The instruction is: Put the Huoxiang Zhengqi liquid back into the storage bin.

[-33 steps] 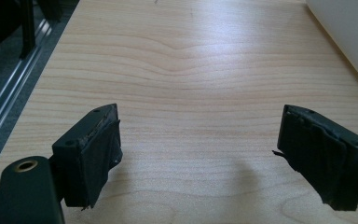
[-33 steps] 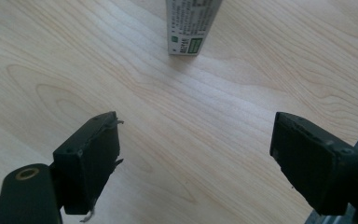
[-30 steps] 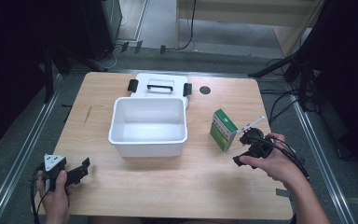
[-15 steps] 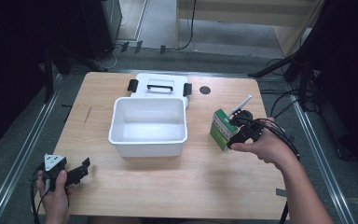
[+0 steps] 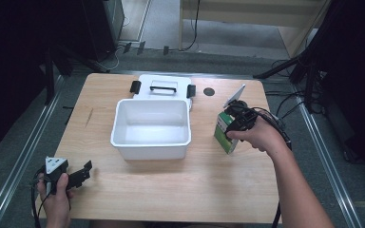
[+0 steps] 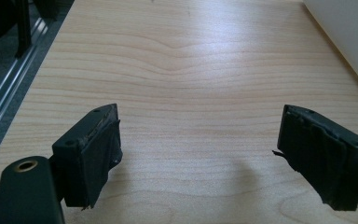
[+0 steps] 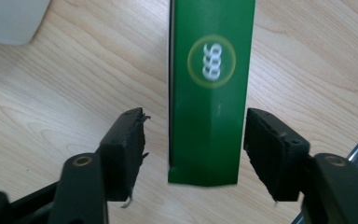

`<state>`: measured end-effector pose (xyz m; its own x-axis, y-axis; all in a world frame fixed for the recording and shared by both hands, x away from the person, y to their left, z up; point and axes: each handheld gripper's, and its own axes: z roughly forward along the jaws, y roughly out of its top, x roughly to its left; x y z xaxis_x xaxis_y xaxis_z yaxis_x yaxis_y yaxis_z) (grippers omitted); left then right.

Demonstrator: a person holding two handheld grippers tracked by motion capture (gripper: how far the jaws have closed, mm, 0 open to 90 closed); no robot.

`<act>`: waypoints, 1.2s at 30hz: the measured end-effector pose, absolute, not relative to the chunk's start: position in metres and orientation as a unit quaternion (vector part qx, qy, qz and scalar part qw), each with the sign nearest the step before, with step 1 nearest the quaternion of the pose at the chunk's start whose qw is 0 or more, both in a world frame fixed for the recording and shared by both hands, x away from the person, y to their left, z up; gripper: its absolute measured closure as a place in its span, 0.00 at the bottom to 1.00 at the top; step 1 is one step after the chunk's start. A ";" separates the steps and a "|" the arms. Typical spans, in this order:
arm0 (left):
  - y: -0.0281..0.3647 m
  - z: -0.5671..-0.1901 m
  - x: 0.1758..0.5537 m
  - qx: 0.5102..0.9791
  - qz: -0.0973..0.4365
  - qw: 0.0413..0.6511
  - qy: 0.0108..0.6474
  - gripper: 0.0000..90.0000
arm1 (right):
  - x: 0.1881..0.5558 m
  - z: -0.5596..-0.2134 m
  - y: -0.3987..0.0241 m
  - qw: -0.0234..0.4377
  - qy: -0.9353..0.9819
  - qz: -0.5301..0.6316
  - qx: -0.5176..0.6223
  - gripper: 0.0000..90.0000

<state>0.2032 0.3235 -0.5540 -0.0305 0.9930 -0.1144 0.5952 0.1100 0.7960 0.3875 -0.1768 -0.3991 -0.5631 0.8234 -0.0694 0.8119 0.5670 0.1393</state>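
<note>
My right gripper (image 7: 193, 140) has just been closing its jaws around the green box (image 7: 209, 93), at three o'clock of the white bin (image 5: 151, 129) on the desk; no grip yet, lifting remains. My left gripper (image 6: 198, 154) idles, jaws wide.

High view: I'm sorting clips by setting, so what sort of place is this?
Probably a lab or recording studio: a lone wooden table between metal floor rails, dark stands and loose cables around it.
</note>
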 end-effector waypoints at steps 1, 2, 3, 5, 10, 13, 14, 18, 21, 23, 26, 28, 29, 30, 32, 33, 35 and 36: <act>0.324 -0.554 0.203 0.603 0.285 0.348 0.659 0.16 | 0.390 -0.399 -0.176 0.062 0.883 0.046 0.464 0.47; 0.324 -0.554 0.203 0.603 0.285 0.348 0.659 0.16 | 0.393 -0.399 -0.176 0.059 0.882 0.046 0.466 0.51; 0.324 -0.554 0.203 0.603 0.285 0.348 0.659 0.16 | 0.395 -0.399 -0.175 0.056 0.883 0.047 0.464 0.51; 0.324 -0.554 0.203 0.603 0.285 0.348 0.659 0.16 | 0.400 -0.399 -0.173 0.051 0.883 0.050 0.465 0.53; 0.324 -0.554 0.203 0.604 0.284 0.348 0.658 0.16 | 0.409 -0.401 -0.168 0.043 0.879 0.056 0.471 0.57; 0.324 -0.554 0.203 0.604 0.284 0.348 0.659 0.16 | 0.412 -0.404 -0.166 0.041 0.878 0.053 0.473 0.63; 0.324 -0.554 0.203 0.604 0.284 0.348 0.659 0.16 | 0.413 -0.405 -0.166 0.039 0.879 0.050 0.472 0.67; 0.324 -0.554 0.204 0.603 0.283 0.348 0.659 0.16 | 0.411 -0.405 -0.163 0.051 0.891 0.043 0.448 0.71; 0.324 -0.554 0.204 0.603 0.283 0.347 0.660 0.16 | 0.408 -0.404 -0.161 0.051 0.906 0.039 0.419 0.72; 0.324 -0.554 0.204 0.603 0.284 0.347 0.660 0.16 | 0.406 -0.404 -0.161 0.054 0.915 0.038 0.398 0.72; 0.324 -0.554 0.204 0.603 0.283 0.347 0.660 0.16 | 0.402 -0.400 -0.159 0.071 0.927 0.039 0.366 0.72; 0.324 -0.554 0.204 0.603 0.283 0.347 0.660 0.16 | 0.398 -0.396 -0.157 0.086 0.937 0.046 0.336 0.72; 0.324 -0.554 0.204 0.603 0.283 0.347 0.660 0.16 | 0.396 -0.393 -0.157 0.089 0.940 0.049 0.326 0.72; 0.324 -0.554 0.204 0.603 0.283 0.347 0.661 0.16 | 0.394 -0.390 -0.156 0.089 0.944 0.054 0.313 0.72; 0.324 -0.554 0.204 0.602 0.283 0.347 0.661 0.16 | 0.391 -0.384 -0.156 0.091 0.951 0.067 0.286 0.72; 0.323 -0.554 0.204 0.601 0.284 0.348 0.661 0.16 | 0.390 -0.380 -0.156 0.092 0.954 0.075 0.275 0.72; 0.324 -0.554 0.204 0.602 0.284 0.348 0.660 0.16 | 0.388 -0.373 -0.155 0.090 0.960 0.086 0.253 0.72; 0.324 -0.554 0.204 0.602 0.284 0.348 0.660 0.16 | 0.387 -0.369 -0.154 0.088 0.961 0.091 0.248 0.72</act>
<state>0.2040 0.3237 -0.5540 -0.0330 0.9926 -0.1171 0.5979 0.1135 0.7935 0.3871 -0.1541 -0.3694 -0.8618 0.4919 -0.1241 0.4598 0.8607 0.2184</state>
